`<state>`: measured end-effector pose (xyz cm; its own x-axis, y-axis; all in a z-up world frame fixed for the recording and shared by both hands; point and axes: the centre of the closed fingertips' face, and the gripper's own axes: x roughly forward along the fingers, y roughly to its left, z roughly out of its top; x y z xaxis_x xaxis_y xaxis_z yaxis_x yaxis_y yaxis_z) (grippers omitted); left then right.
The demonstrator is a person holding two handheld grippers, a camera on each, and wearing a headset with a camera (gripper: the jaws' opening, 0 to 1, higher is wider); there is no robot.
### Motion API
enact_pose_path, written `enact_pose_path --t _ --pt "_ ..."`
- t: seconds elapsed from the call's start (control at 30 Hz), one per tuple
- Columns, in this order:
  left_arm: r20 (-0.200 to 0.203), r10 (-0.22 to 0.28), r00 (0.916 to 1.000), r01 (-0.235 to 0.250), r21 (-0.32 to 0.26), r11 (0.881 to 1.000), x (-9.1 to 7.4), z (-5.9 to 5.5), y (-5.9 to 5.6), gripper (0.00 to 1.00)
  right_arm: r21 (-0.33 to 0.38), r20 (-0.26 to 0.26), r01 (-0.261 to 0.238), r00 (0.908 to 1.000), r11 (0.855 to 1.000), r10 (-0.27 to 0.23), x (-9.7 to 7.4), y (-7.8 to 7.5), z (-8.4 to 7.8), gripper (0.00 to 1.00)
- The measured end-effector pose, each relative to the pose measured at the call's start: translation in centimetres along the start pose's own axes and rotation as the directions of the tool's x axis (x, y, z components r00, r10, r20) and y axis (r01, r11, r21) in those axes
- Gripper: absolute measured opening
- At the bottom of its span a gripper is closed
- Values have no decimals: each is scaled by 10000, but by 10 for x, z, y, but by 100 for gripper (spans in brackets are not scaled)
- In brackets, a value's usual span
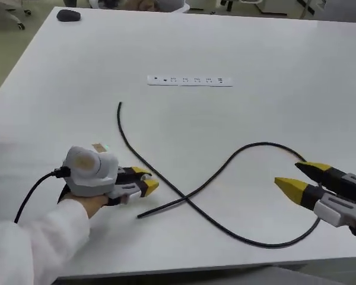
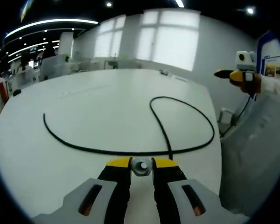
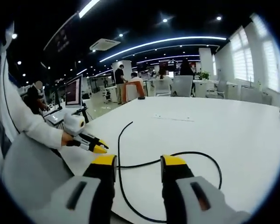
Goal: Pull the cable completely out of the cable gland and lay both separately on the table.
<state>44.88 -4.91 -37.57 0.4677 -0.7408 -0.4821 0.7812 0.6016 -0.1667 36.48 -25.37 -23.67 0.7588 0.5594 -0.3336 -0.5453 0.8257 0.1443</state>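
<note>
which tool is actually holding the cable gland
The left tool, jaws shut on the small grey cable gland; the right tool is open and holds nothing.

- Where's your cable gland (image 2: 141, 166)?
- Small grey hex piece, pinched in your left gripper (image 2: 142, 162), clear of the cable (image 1: 184, 198).
- And the cable?
- Black, flat on the table (image 1: 255, 107). It loops out toward 3 o'clock and crosses itself; one end points to 11.

White table (image 1: 273, 47), large windows (image 2: 170, 44)
</note>
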Motion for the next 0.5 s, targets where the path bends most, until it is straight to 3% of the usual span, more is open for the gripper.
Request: enact_pose_path --t 0.2,0.5 --pt "-512 314 9982 -318 -69 9995 4 -23 7 19 160 -24 -43 10000 9999 43 1 2 -3 39" --pt "-704 416 9967 -427 -137 9990 2 -35 7 19 227 -274 1 9996 9997 5 3 -4 -4 48"
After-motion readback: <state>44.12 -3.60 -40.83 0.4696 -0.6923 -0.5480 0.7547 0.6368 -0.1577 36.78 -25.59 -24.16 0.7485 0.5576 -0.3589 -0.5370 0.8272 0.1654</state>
